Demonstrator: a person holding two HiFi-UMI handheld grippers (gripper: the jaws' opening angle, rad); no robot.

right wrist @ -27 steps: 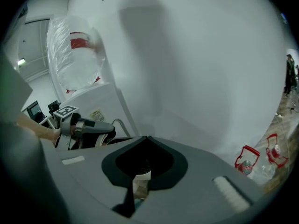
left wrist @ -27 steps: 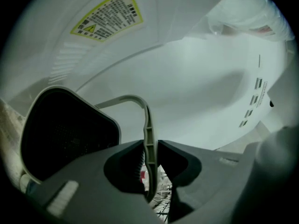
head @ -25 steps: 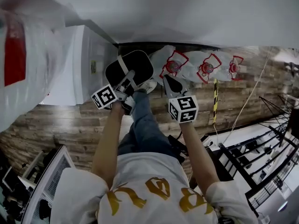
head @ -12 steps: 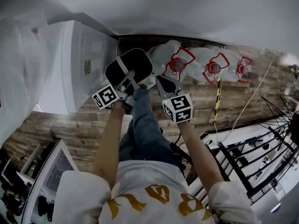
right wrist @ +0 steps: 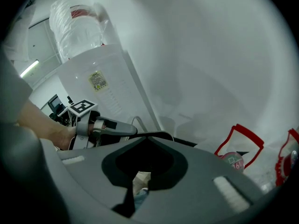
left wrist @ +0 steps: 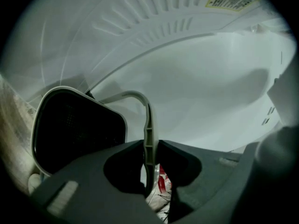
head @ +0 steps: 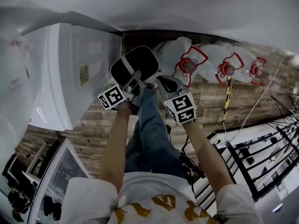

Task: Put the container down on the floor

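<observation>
Since last look, container [head: 135, 64] drifted nearer white dispenser [head: 70, 73]. Left gripper [head: 134, 80] clamped on pale handle [left wrist: 147, 125], so container hangs from it, seemingly not yet on wood floor [head: 210, 101]. Right gripper [head: 164, 82] closed, empty, idle alongside.

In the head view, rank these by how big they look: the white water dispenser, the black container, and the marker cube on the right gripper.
1. white water dispenser, by far the largest
2. black container
3. marker cube on the right gripper, smallest, though it sits nearer the camera, which flatters it
</observation>
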